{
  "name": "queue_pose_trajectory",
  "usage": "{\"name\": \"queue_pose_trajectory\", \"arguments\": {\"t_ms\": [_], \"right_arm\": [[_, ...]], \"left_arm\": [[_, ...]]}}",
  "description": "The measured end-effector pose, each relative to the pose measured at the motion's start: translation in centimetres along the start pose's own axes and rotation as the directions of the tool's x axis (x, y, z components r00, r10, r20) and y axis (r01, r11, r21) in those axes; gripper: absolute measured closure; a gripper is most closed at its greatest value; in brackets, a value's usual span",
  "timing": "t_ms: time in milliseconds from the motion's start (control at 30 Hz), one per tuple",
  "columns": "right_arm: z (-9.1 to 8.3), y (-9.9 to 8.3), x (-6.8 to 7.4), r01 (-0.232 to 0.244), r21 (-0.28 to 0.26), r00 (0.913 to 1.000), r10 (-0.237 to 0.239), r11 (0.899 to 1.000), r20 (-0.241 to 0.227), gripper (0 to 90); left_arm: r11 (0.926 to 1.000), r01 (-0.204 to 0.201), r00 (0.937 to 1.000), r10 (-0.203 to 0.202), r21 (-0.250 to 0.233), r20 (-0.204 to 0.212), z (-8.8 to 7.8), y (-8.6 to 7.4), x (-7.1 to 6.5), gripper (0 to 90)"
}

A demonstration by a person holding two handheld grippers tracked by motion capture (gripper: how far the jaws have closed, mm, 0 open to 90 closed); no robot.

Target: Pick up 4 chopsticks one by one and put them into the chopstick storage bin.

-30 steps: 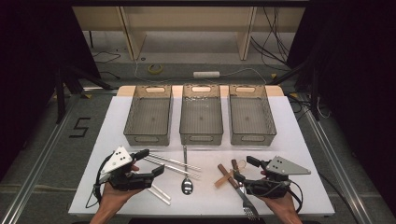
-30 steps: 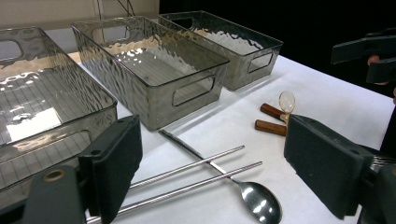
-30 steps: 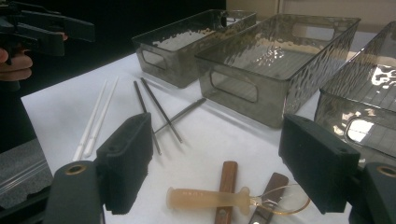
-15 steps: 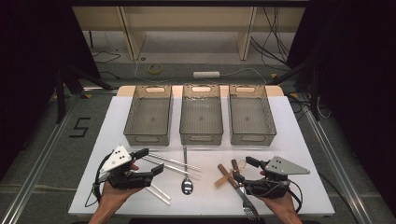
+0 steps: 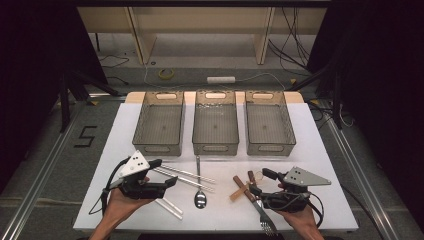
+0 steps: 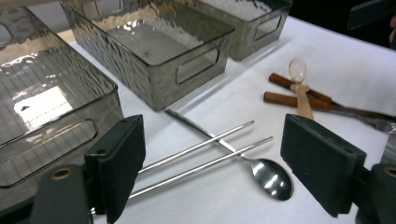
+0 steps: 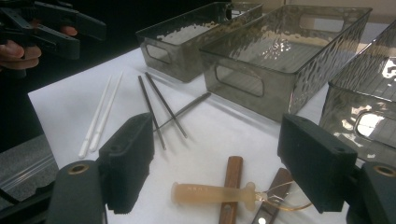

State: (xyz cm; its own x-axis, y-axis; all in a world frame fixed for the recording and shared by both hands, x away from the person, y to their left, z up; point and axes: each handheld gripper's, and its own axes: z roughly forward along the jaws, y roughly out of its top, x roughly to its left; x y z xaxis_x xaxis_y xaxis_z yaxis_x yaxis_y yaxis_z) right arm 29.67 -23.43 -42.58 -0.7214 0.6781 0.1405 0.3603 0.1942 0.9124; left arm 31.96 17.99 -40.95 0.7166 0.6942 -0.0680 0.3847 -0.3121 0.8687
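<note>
My left gripper (image 5: 165,172) (image 6: 222,163) is open at the front left, and through its jaws I see two metal chopsticks (image 6: 201,156) lying across a metal spoon (image 6: 273,177). Open too, my right gripper (image 5: 259,181) (image 7: 224,161) hovers at the front right, over a translucent amber plastic spoon (image 7: 212,192) that lies across two wooden-handled utensils (image 7: 232,179). A fork (image 5: 265,220) lies below the right hand. Two white chopsticks (image 5: 168,208) (image 7: 100,114) rest near the left hand. Neither gripper holds anything.
Three empty grey ribbed bins (image 5: 161,127) (image 5: 215,127) (image 5: 270,127) stand side by side across the back of the white table (image 5: 320,165). The cutlery lies in front of them. Dark floor and cables surround the table.
</note>
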Motion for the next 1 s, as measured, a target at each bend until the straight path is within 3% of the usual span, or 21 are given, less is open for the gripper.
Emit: {"name": "queue_pose_trajectory", "arguments": {"t_ms": [200, 333, 533, 633, 700, 733, 800, 867, 1000], "right_arm": [[0.0, 0.0, 0.0, -0.002, 0.006, 1.0000, 0.002, 1.000, -0.006, 28.1], [0.1, 0.0, 0.0, -0.002, 0.007, 0.9999, 0.002, 1.000, -0.013, 28.1], [0.1, 0.0, 0.0, 0.001, 0.010, 0.9999, 0.000, 1.000, -0.016, 28.1], [0.2, 0.0, 0.0, 0.000, 0.012, 0.9998, 0.000, 1.000, -0.018, 28.1], [0.2, 0.0, 0.0, 0.001, 0.012, 0.9998, -0.001, 1.000, -0.018, 28.1], [0.2, 0.0, 0.0, 0.001, 0.013, 0.9998, -0.001, 1.000, -0.018, 28.1], [0.2, -0.1, 0.0, 0.001, 0.014, 0.9998, -0.001, 1.000, -0.019, 28.1], [0.2, -0.1, 0.0, 0.002, 0.015, 0.9998, -0.002, 1.000, -0.020, 28.1], [0.2, -0.1, 0.0, 0.002, 0.015, 0.9997, -0.001, 1.000, -0.022, 28.1]], "left_arm": [[0.9968, -0.021, 0.9997, 0.022, 0.077, -0.006, 0.7, 0.3, 0.5, 21.3], [0.9872, -0.042, 0.9989, 0.045, 0.154, -0.013, 1.5, 0.5, 1.2, 21.2], [0.9795, -0.057, 0.9980, 0.061, 0.193, -0.014, 2.4, 0.8, 1.8, 21.2], [0.9689, -0.060, 0.9982, 0.060, 0.240, 0.005, 3.5, 1.0, 2.6, 21.6], [0.9662, -0.071, 0.9973, 0.073, 0.248, 0.002, 3.7, 1.0, 2.8, 23.4], [0.9549, -0.101, 0.9946, 0.103, 0.279, 0.008, 4.1, 1.2, 3.0, 24.1], [0.9511, -0.105, 0.9943, 0.106, 0.290, 0.015, 4.2, 1.3, 3.1, 24.9], [0.9360, -0.153, 0.9881, 0.151, 0.317, 0.031, 4.8, 1.7, 3.3, 27.8], [0.9094, -0.194, 0.9811, 0.177, 0.368, 0.078, 5.8, 2.0, 3.5, 29.9]]}}
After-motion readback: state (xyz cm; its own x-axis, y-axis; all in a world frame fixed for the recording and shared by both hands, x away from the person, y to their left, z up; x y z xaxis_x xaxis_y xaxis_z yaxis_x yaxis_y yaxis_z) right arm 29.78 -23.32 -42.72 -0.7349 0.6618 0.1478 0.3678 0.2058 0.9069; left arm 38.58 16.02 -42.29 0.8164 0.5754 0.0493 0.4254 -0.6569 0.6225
